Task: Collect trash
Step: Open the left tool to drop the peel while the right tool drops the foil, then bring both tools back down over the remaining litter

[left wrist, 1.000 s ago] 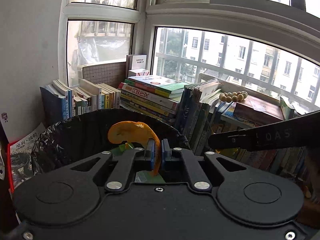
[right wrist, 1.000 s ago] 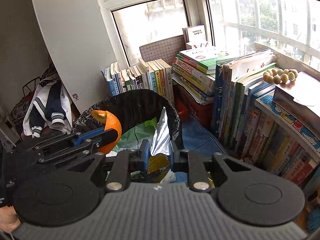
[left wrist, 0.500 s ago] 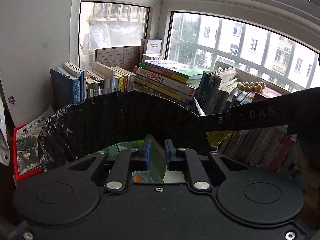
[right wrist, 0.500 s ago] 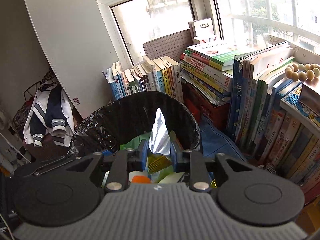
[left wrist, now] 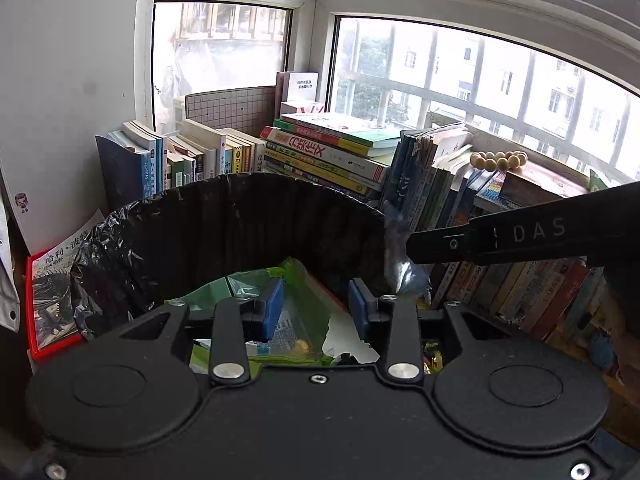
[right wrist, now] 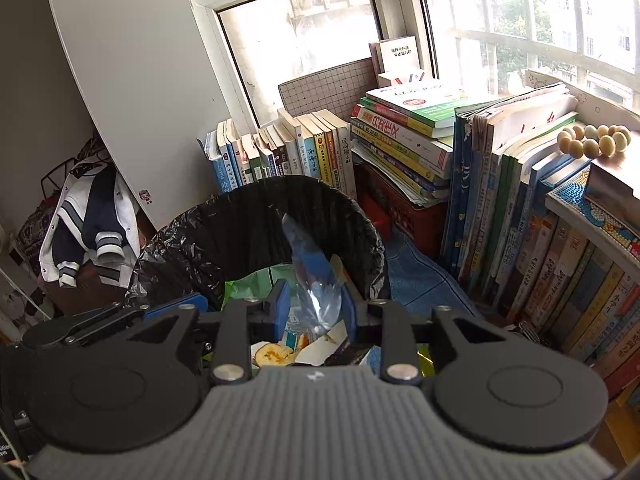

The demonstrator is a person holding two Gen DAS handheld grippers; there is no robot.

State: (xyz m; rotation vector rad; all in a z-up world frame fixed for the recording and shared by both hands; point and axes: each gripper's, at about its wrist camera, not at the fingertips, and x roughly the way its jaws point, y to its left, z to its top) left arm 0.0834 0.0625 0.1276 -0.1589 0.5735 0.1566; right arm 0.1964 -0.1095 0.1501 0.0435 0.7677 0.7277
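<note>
Opening over the bin [right wrist: 248, 220], both grippers' fingers [left wrist: 274, 308] [right wrist: 280, 312] stand apart; foil wrapper [right wrist: 316, 292] loose between the right pair.

Home, lived-in corner by bay window [left wrist: 460, 92]. Books [right wrist: 320, 152] lined upright along sill, more stacked flat [right wrist: 404, 128], others packed along right. Go-board grid [left wrist: 230, 106] leaning on glass. Bead bracelet [right wrist: 592, 142] on box. Jacket [right wrist: 88, 224] draped at left. Bin with black liner [right wrist: 240, 236] on floor. Apartment blocks outside.

Black bin liner [right wrist: 208, 240], green bag [left wrist: 256, 284] — silvery wrapper [right wrist: 316, 292], grid-patterned board [left wrist: 230, 110].
</note>
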